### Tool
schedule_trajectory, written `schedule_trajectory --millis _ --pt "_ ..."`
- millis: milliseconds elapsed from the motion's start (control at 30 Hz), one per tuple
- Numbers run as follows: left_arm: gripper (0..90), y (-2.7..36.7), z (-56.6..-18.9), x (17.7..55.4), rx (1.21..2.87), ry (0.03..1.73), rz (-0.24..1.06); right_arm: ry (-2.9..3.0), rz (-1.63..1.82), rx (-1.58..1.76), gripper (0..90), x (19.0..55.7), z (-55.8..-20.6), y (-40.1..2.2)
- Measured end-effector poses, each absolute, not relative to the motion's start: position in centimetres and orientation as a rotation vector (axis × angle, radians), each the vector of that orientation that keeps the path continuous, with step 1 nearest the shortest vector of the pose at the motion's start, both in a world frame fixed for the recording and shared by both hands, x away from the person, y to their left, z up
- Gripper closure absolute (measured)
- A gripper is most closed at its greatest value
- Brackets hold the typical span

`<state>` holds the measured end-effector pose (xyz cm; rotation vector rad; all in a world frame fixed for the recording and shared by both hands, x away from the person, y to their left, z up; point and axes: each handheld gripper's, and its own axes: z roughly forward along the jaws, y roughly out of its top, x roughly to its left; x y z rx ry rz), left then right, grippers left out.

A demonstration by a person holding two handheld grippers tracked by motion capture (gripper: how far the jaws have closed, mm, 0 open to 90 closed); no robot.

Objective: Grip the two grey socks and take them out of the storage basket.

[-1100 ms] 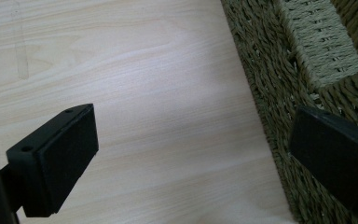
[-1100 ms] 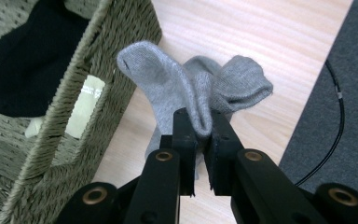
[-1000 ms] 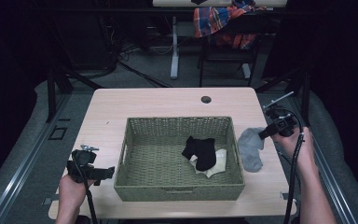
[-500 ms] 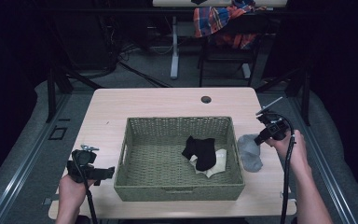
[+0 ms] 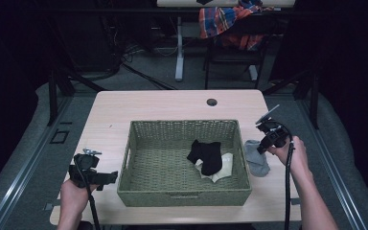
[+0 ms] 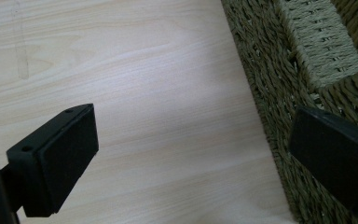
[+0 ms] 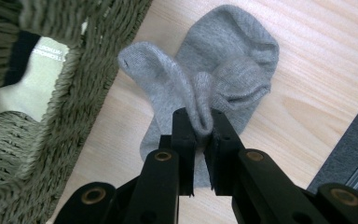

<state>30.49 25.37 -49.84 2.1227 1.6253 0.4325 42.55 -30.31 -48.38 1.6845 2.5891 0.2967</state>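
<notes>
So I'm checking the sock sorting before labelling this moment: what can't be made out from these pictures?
- Grey sock, right gripper view: the right gripper pinches a fold, and its jaws hide the sock's near end.
- Pale item in the basket, high view: the black sock covers most of it; the print on it is too small to read.
- Left gripper, left gripper view: jaws open over bare table; the basket is cut off by the frame edge.

Soft knitted grey sock [image 7: 223, 60] is lying on the smooth, matt pale-wood bench [image 7: 317, 70] — rough woven wicker basket [image 7: 79, 93] beside it — jaws showing matt black plastic.
</notes>
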Motion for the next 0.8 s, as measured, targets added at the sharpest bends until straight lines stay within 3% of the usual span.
schedule_trajectory --millis 333,533,700,800 --pt "1.8 25.4 -49.8 30.5 2.123 1.625 0.432 2.571 0.283 1.716 79.9 43.0 -49.9 -30.7" --pt "1.8 25.3 -49.9 30.5 2.124 1.624 0.432 2.547 0.289 1.742 73.2 43.3 -50.7 -31.1" --pt "1.8 25.3 -49.9 30.5 2.125 1.625 0.430 2.550 0.271 1.754 61.2 43.5 -51.1 -31.4" --pt "1.8 25.3 -49.9 30.5 2.125 1.623 0.431 2.531 0.295 1.777 48.0 43.5 -50.8 -31.8"
